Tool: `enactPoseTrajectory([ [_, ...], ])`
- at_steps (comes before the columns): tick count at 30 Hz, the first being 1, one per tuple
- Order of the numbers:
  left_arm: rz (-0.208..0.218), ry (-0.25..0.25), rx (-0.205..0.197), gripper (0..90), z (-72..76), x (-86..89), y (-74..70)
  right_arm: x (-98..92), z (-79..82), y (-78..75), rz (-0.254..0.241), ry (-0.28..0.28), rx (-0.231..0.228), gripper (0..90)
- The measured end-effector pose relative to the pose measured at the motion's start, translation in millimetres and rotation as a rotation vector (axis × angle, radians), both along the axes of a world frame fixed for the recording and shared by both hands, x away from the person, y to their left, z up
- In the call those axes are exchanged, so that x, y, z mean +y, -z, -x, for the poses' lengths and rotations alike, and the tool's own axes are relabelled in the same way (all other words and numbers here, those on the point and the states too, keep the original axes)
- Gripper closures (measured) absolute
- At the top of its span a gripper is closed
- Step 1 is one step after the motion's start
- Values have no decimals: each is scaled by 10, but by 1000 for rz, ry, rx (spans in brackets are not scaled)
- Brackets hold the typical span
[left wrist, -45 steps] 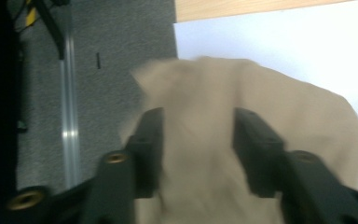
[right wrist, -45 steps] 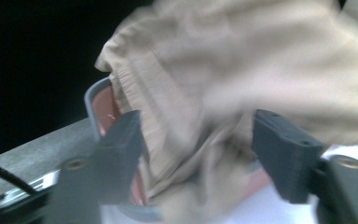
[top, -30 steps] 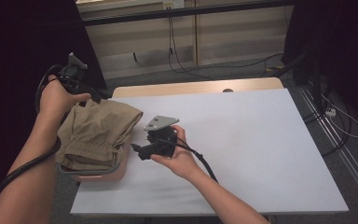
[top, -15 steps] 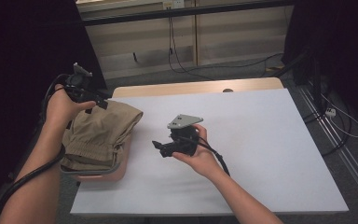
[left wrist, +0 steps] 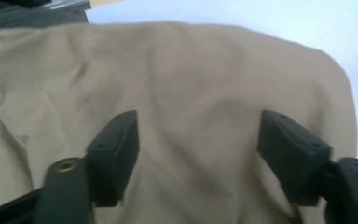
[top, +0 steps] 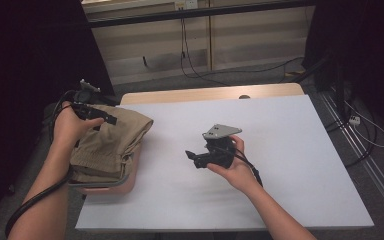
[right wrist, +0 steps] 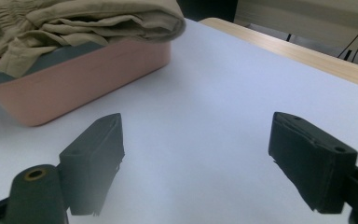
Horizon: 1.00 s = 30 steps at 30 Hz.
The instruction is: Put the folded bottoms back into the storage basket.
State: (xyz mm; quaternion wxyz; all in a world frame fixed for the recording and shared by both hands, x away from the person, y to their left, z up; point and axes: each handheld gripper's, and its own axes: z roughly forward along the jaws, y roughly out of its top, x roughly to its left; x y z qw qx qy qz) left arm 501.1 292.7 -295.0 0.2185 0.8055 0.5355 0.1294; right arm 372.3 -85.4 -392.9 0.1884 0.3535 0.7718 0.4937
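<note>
A folded khaki garment (top: 111, 144) (left wrist: 191, 70) (right wrist: 88, 18) lies heaped in a pink basin (top: 111, 188) (right wrist: 74, 79) at the table's left edge. My left gripper (top: 108, 119) (left wrist: 200, 135) hovers low over the far end of the garment. Its jaws have just been closing but still stand apart, with the cloth spread beneath and between them and no pinch to be seen. My right gripper (top: 194, 159) (right wrist: 196, 140) is held over the white tabletop right of the basin, pointing towards it. It is open with nothing between its fingers.
The white sheet (top: 290, 150) (right wrist: 214, 84) covers most of the table, and a strip of wooden tabletop (top: 205, 94) shows at the far side. Cables (top: 195, 65) lie on the floor beyond. Dark curtains stand at both sides.
My right gripper has drawn away from the basin to the right, out over the white sheet. The left hand has sunk lower onto the garment.
</note>
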Motion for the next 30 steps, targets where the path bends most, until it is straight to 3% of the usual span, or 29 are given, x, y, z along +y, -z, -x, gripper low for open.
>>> enactPoseTrajectory([
  [6,29,10,9,591,34,-3,85,-148,25,47,-5,26,5,177],
  [8,45,22,29,706,39,-14,96,-198,31,67,-6,36,7,177],
  [16,48,59,42,900,51,-144,175,-270,31,108,-5,48,19,177],
  [24,56,50,88,900,55,-189,369,-301,41,101,0,50,17,177],
  [30,53,73,111,900,56,-250,500,-328,34,104,-1,55,21,176],
])
